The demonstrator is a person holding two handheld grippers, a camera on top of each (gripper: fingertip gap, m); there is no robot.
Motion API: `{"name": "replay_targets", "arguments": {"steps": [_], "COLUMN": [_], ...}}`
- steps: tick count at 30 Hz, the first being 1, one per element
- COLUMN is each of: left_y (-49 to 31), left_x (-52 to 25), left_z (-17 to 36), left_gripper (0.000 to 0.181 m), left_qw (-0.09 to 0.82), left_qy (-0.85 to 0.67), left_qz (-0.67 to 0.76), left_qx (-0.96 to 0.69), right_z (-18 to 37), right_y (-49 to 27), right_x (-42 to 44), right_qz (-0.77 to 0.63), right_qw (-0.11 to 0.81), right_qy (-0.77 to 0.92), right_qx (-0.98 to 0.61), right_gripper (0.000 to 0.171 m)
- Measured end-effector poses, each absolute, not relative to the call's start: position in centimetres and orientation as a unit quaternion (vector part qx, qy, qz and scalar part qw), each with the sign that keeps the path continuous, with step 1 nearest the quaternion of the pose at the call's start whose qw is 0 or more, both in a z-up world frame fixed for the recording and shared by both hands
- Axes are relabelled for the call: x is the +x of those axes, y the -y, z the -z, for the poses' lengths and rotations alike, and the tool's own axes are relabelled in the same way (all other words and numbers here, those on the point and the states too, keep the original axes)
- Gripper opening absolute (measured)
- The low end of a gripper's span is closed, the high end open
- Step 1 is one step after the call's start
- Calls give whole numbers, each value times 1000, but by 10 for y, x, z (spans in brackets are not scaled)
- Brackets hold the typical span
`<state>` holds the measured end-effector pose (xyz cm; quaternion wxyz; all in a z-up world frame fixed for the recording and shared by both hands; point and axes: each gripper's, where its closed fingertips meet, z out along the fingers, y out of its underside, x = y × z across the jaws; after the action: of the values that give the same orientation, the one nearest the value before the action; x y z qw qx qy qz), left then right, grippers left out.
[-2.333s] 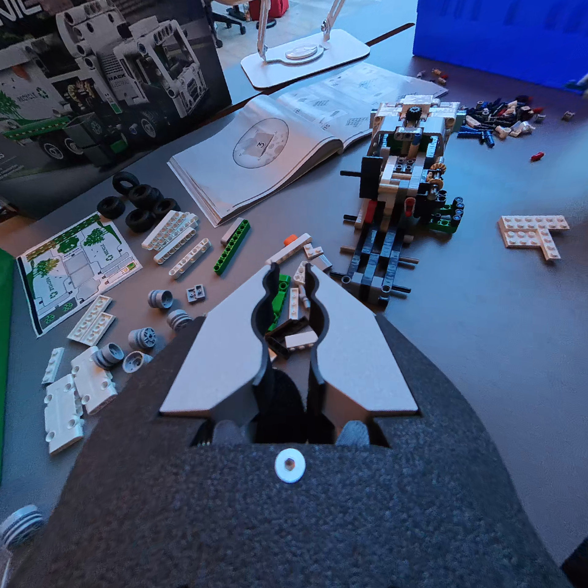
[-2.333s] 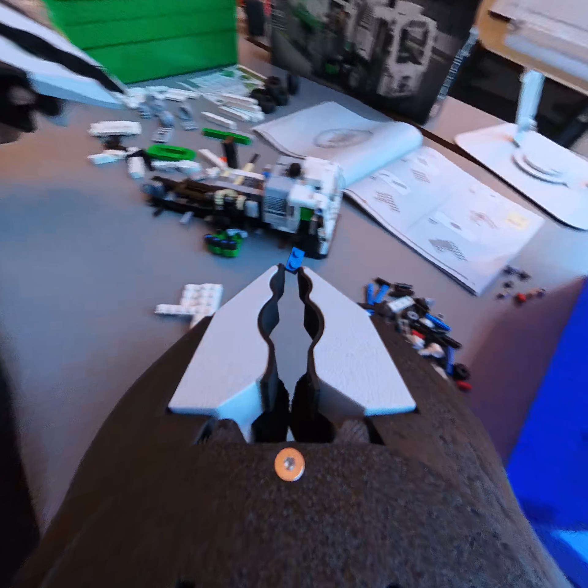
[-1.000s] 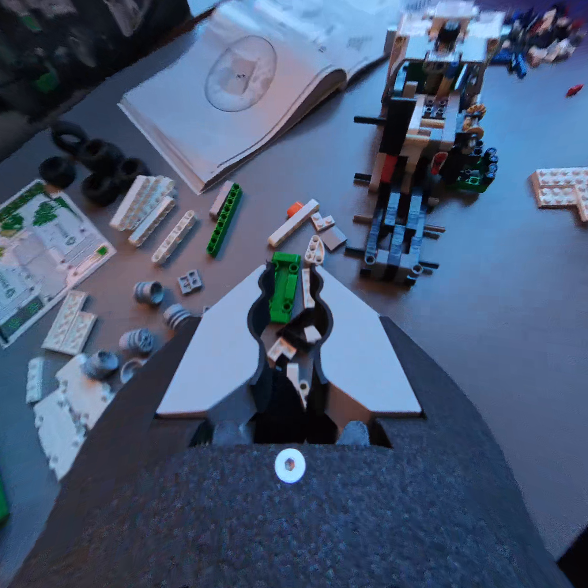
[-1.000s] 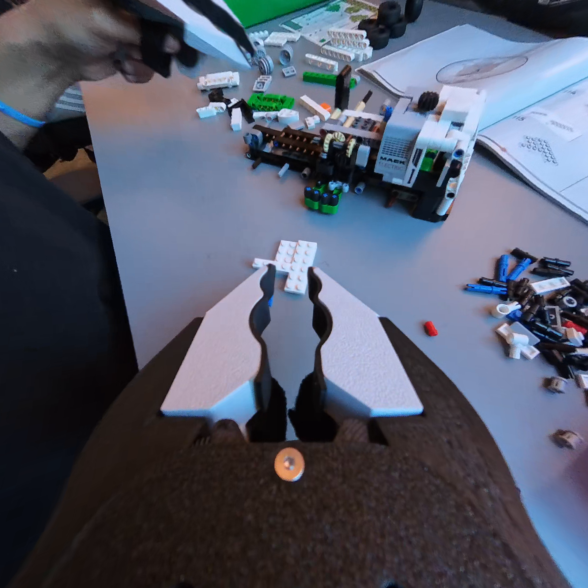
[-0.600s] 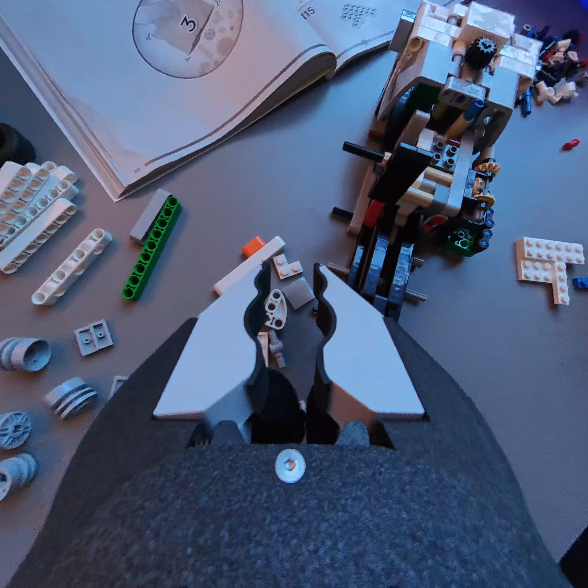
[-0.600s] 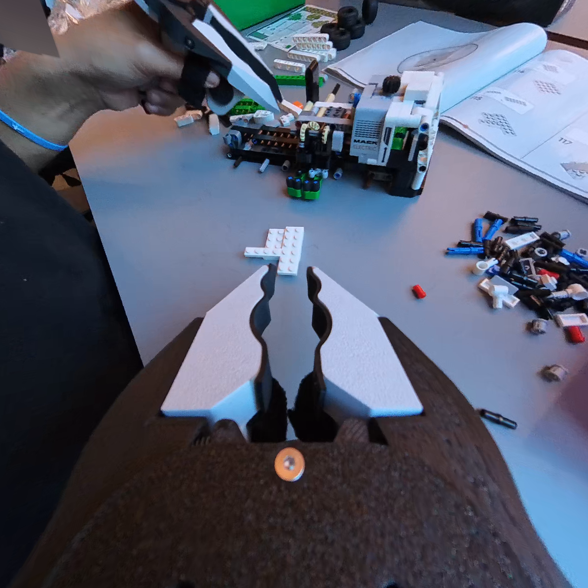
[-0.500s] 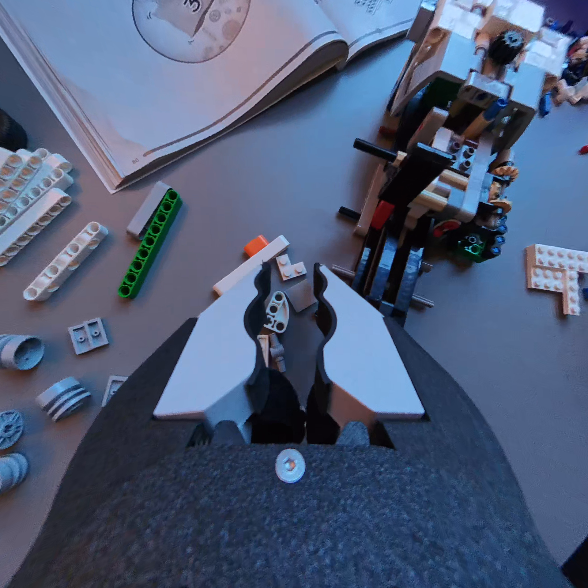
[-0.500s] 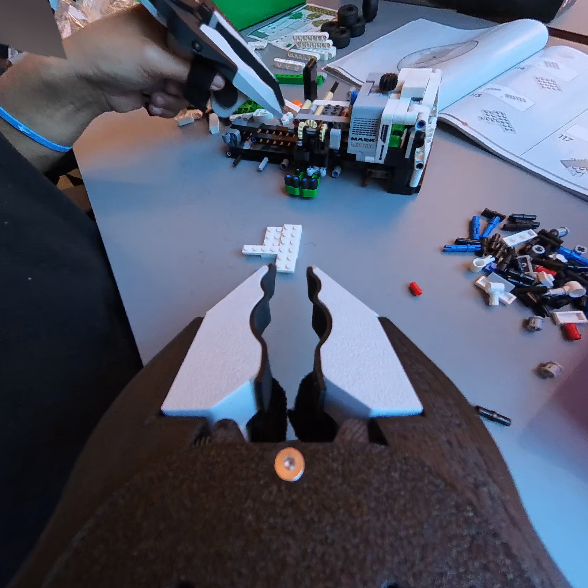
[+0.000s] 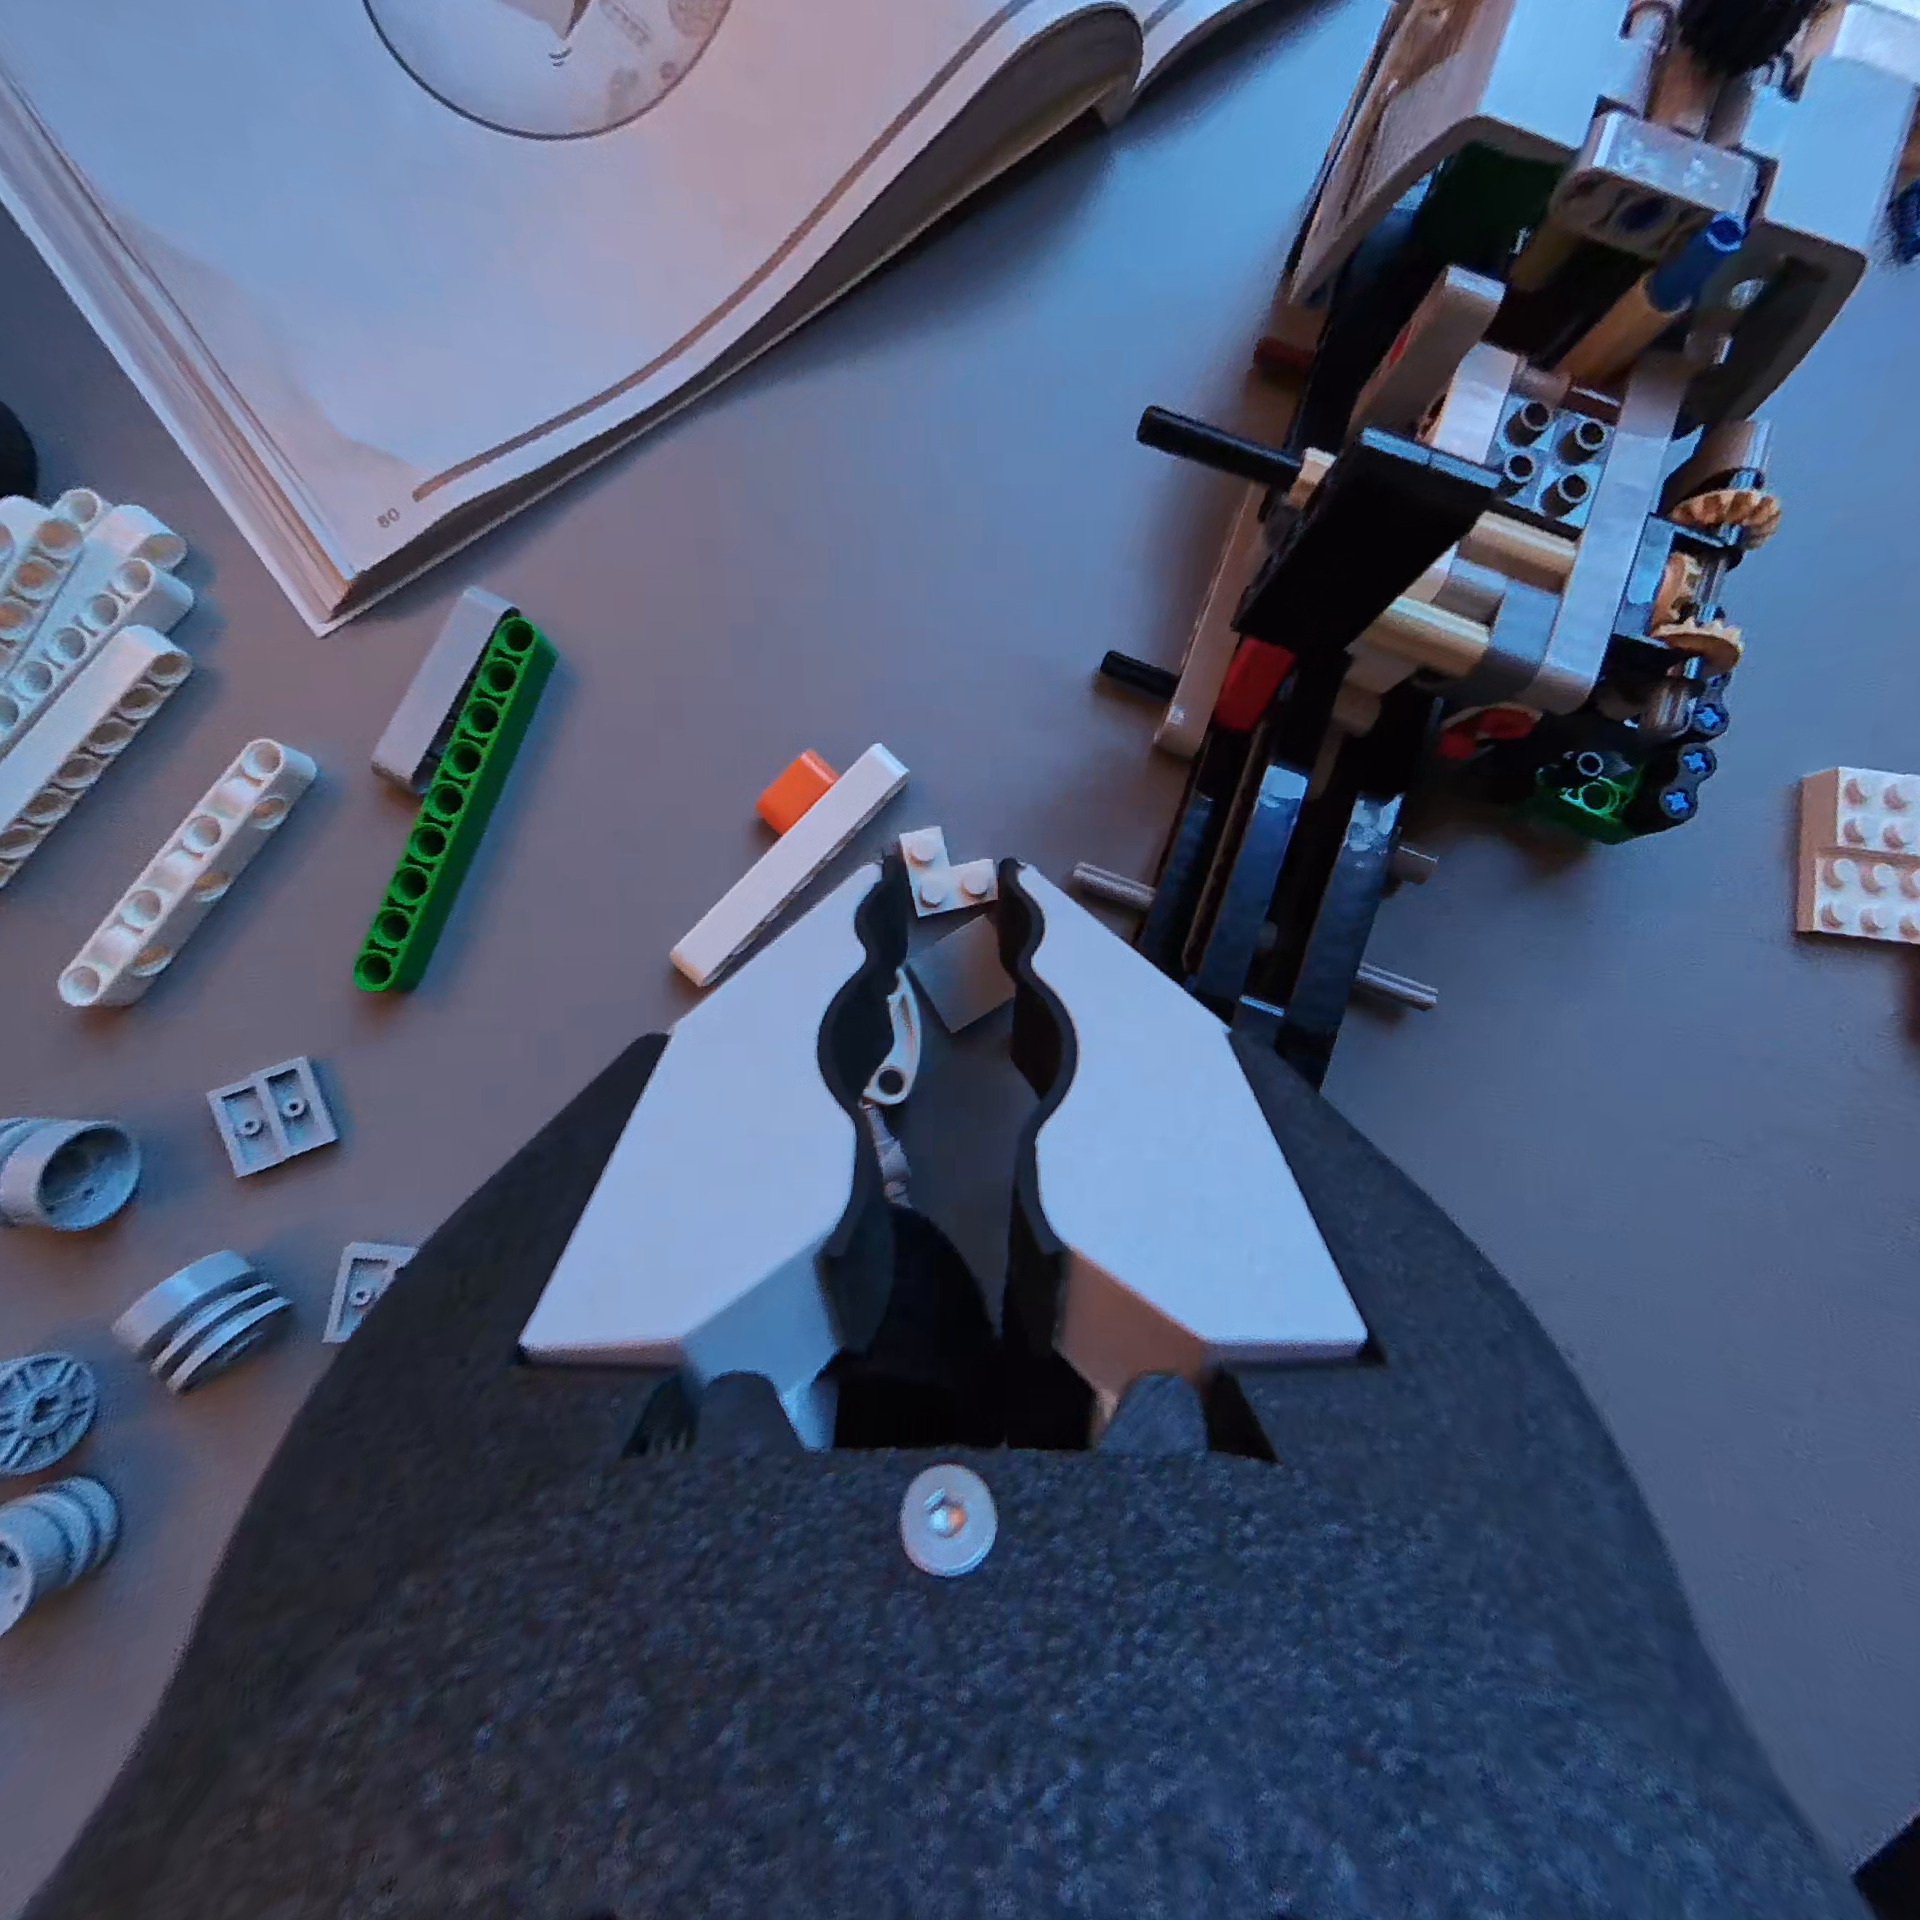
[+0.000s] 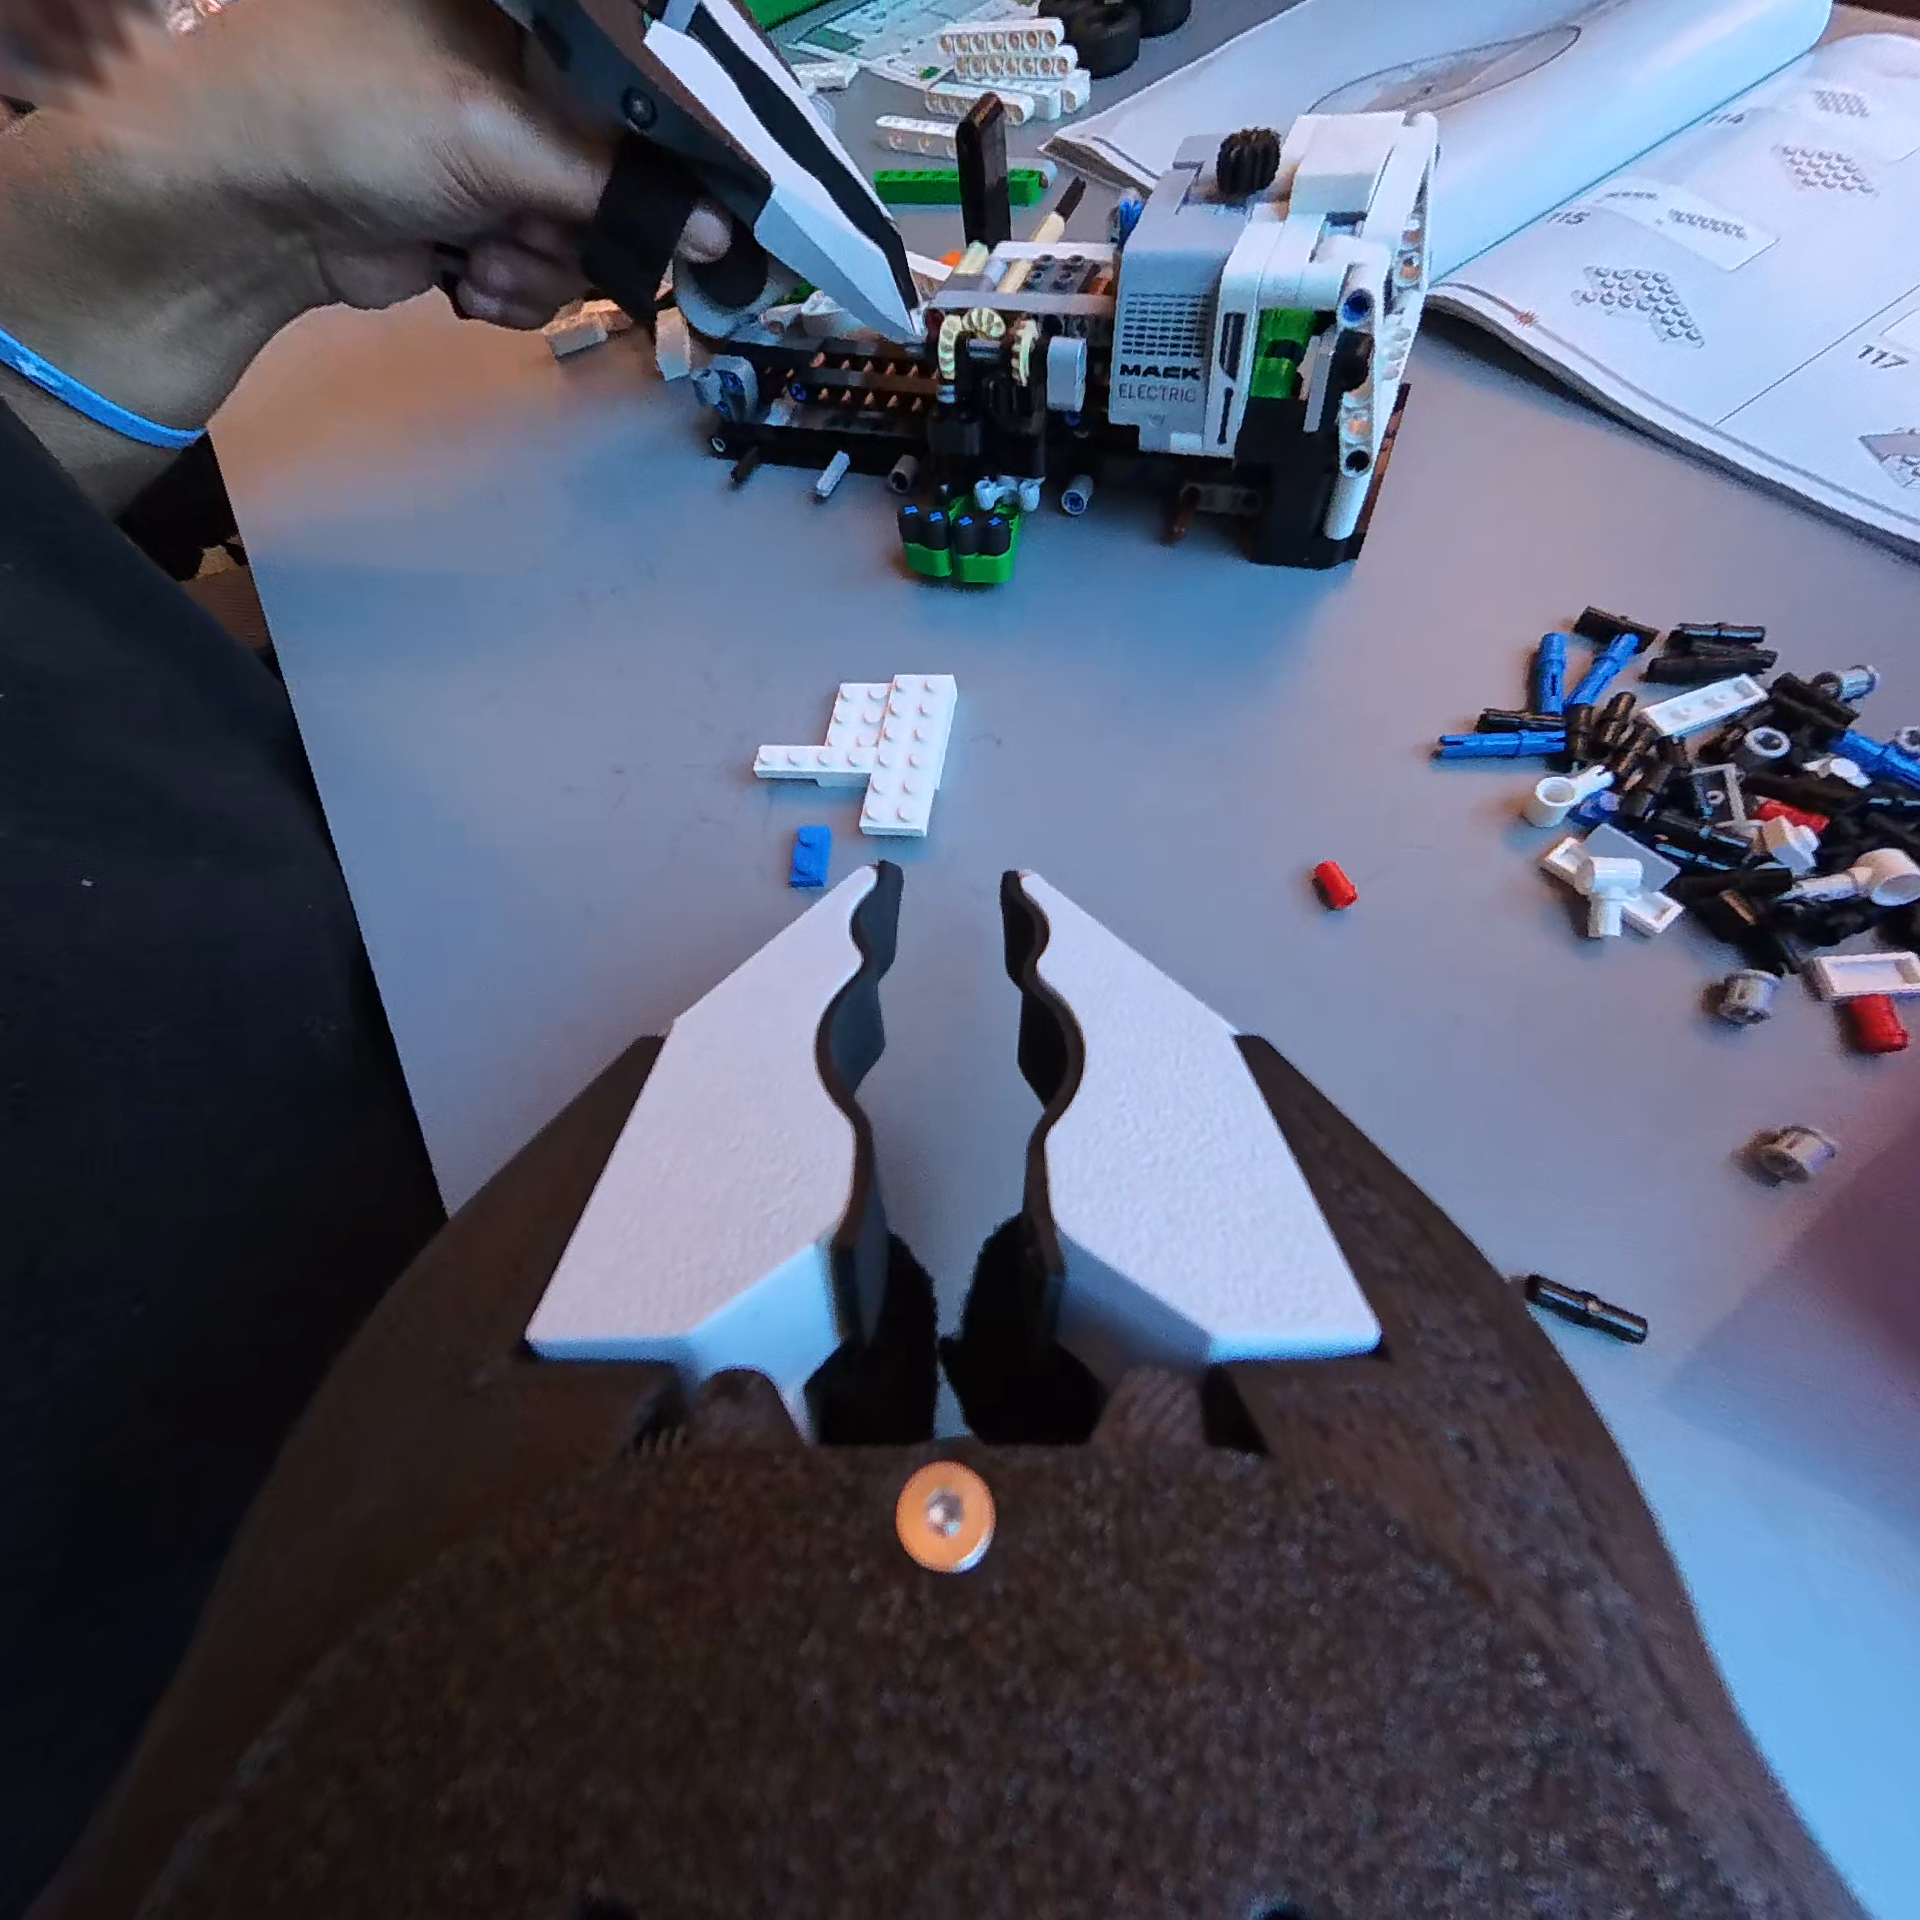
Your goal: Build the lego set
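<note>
The half-built truck model (image 9: pixel 1507 520) stands on the grey table; it also shows in the right wrist view (image 10: pixel 1195 343). My left gripper (image 9: pixel 948 871) is open, low over loose parts beside the truck's rear chassis. A small white L-shaped plate (image 9: pixel 928 878) lies between its tips, with a grey tile (image 9: pixel 966 977) and a white curved piece (image 9: pixel 899 1039) under the jaws. In the right wrist view the left gripper (image 10: pixel 894 312) points at the truck's rear. My right gripper (image 10: pixel 948 878) is open and empty, just short of a white plate assembly (image 10: pixel 894 748) and a small blue plate (image 10: pixel 810 854).
An open instruction book (image 9: pixel 520 260) lies at the back. A green beam (image 9: pixel 457 800), white beams (image 9: pixel 83 644), grey wheel hubs (image 9: pixel 62 1174), a long white tile (image 9: pixel 790 862) and an orange piece (image 9: pixel 795 790) lie at the left. A pile of small pins (image 10: pixel 1714 800) lies at the right.
My left gripper has moved forward over the loose parts toward the truck, past the green piece, and lower. My right gripper has drawn back slightly from the white plates; its jaws stay open.
</note>
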<state>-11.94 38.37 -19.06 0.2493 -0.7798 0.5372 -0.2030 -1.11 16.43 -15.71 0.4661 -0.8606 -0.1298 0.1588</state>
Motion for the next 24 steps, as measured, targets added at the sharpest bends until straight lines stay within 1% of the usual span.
{"name": "replay_targets", "arguments": {"steps": [1, 4, 7, 10, 12, 14, 18, 24], "left_y": [-383, -383, -379, -349, -315, -281, -236, -224], "left_x": [-119, -119, -119, -116, -116, -118, -118, -113], "left_z": [190, 181, 155, 120, 109, 112, 143, 171], "left_gripper": [15, 14, 15, 14, 14, 14, 15, 15], "left_qw": [249, 265, 295, 313, 295, 266, 200, 193], "left_qy": [-540, -542, -550, -588, -630, -668, -703, -730], "left_qz": [203, 208, 228, 286, 323, 344, 355, 313], "left_qx": [-778, -770, -748, -689, -642, -604, -584, -576], "right_z": [157, 155, 151, 147, 145, 145, 144, 143], "right_y": [-164, -165, -168, -174, -179, -184, -191, -191], "right_x": [-10, -8, -3, 5, 14, 26, 44, 50], "right_qz": [-159, -159, -147, -133, -119, -100, -74, -70], "right_qw": [467, 469, 476, 489, 497, 505, 511, 515], "right_qy": [129, 129, 128, 116, 97, 71, 33, 15], "right_qx": [-860, -859, -858, -854, -854, -855, -856, -854], "right_gripper": [19, 19, 18, 18, 18, 18, 18, 18]}}
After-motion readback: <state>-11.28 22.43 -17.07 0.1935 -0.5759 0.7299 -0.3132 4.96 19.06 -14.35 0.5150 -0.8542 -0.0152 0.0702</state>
